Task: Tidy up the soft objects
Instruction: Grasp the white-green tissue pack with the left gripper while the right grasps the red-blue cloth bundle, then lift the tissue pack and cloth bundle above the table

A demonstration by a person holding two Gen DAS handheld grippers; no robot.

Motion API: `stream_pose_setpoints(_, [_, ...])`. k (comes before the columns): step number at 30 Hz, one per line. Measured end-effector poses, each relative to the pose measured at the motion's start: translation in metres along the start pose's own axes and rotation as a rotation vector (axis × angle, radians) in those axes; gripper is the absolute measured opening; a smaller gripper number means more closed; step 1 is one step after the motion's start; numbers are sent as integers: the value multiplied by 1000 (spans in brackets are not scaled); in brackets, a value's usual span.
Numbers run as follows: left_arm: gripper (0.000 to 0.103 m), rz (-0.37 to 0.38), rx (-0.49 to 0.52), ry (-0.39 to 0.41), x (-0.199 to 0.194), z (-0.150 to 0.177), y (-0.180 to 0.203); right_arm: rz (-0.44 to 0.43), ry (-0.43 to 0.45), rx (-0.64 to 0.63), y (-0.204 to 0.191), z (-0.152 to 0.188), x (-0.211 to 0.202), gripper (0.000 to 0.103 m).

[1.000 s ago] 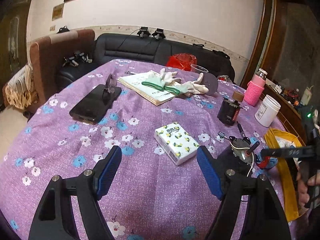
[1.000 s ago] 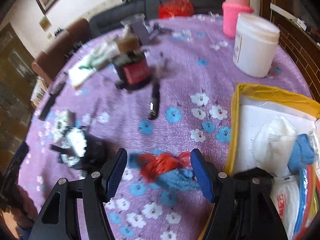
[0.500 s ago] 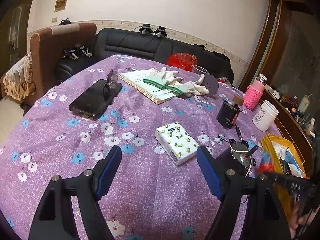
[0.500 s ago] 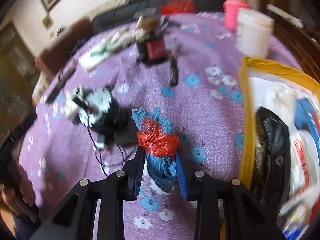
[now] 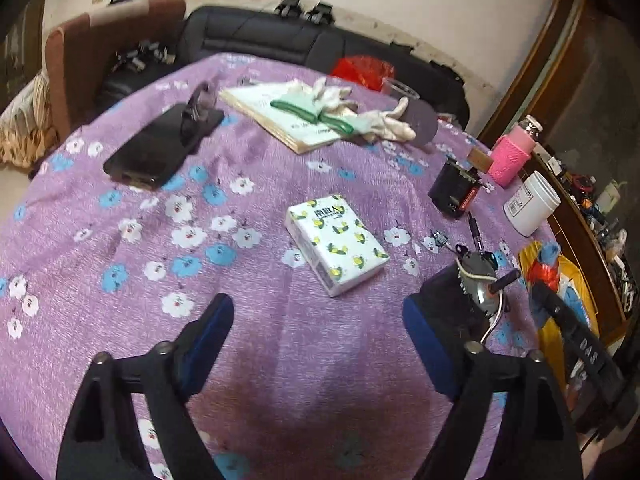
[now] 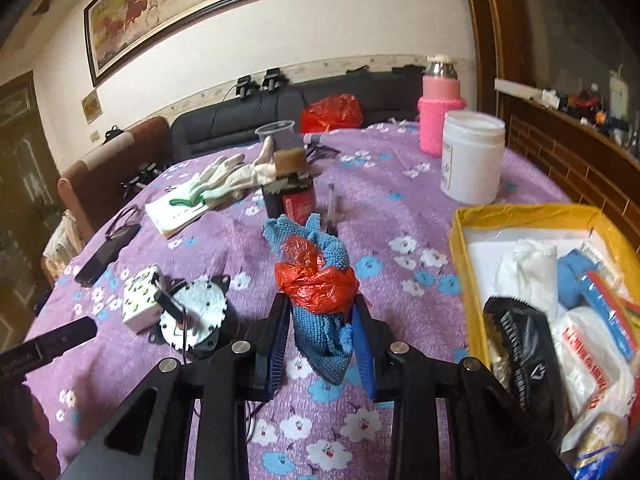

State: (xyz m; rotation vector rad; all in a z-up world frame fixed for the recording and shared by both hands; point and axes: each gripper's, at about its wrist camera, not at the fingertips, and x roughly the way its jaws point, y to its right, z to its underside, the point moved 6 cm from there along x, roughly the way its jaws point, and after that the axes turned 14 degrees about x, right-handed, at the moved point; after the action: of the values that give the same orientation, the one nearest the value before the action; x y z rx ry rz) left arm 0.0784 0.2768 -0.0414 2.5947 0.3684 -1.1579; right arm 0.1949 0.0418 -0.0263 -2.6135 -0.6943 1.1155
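My right gripper [image 6: 320,308] is shut on a blue cloth [image 6: 324,340] wrapped with a red plastic bag [image 6: 316,280] and holds it above the purple tablecloth, just left of the yellow box [image 6: 460,248]. The box holds several soft items. The same bundle [image 5: 542,268] shows at the right edge of the left wrist view. My left gripper [image 5: 316,312] hovers low over the table, its jaws opening with nothing between them. A tissue pack [image 5: 336,240] lies just ahead of it. White gloves [image 5: 360,120] rest on a book farther back.
A motor with wires [image 5: 476,276] sits by my left gripper's right finger. A black phone [image 5: 160,148], a black-and-red battery [image 6: 292,200], a pen [image 6: 332,208], a white jar [image 6: 472,160] and a pink bottle [image 6: 440,128] stand on the table. A sofa lies beyond.
My right gripper closed on the blue cloth and red bag and lifted the bundle off the table. My left gripper tipped downward and its jaws spread wider.
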Motion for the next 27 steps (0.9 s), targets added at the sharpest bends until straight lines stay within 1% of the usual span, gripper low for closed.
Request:
stream_pose_setpoints(1, [87,-14,4,-19,3,-4,1,-9,-5,8,-1,-1,0,33])
stream_pose_setpoints(2, [87,-52,11,-46,8,-10,2,-19,-1,13,-1,-2,-2,33])
stream_pose_setpoints(3, [87,-71,9,-64,12,-14,2,-30,11,17,-2,-4,-7,33])
stream_pose_setpoints(5, [87,-92,-10,-84,21,-23,1,-44,24,19,-5,-4,-12,33])
stream_pose_setpoints(6, [87,-118,-28,-93,26,-27,-2,-50,32,22,-5,-5,-15,33])
stream_pose_setpoints(9, [87,-114,-64,-123,42,-36,-1,-58,32,34,-5,-6,-17,33])
stream_pose_setpoints(12, [86,-122,-86,-130,56,-43,3,-68,16,50,-3,-6,-15,33])
stream_pose_setpoints(15, [86,-141,-73,-159,72,-46,8,-73,11,62,-1,-6,-14,33])
stream_pose_setpoints(17, [86,-158,-66,-159,78,-45,9,-73,15,67,0,-7,-15,33])
stream_pose_setpoints(18, [79,-164,-53,-159,81,-43,8,-72,15,67,1,-8,-15,33])
stream_pose_setpoints(19, [65,-171,-41,-164,83,-41,6,-72,12,68,2,-8,-14,33])
stream_pose_setpoints(20, [61,-173,-34,-158,83,-39,4,-74,9,71,2,-8,-14,33])
stream_pose_setpoints(21, [55,-181,-25,-145,81,-39,2,-76,7,71,3,-8,-14,33])
stream_pose_setpoints(24, [53,-173,-23,-135,70,-31,-8,-78,7,58,0,-6,-14,33])
stream_pose_setpoints(27, [52,-193,3,-105,49,-19,-13,-82,9,39,-5,-4,-15,33])
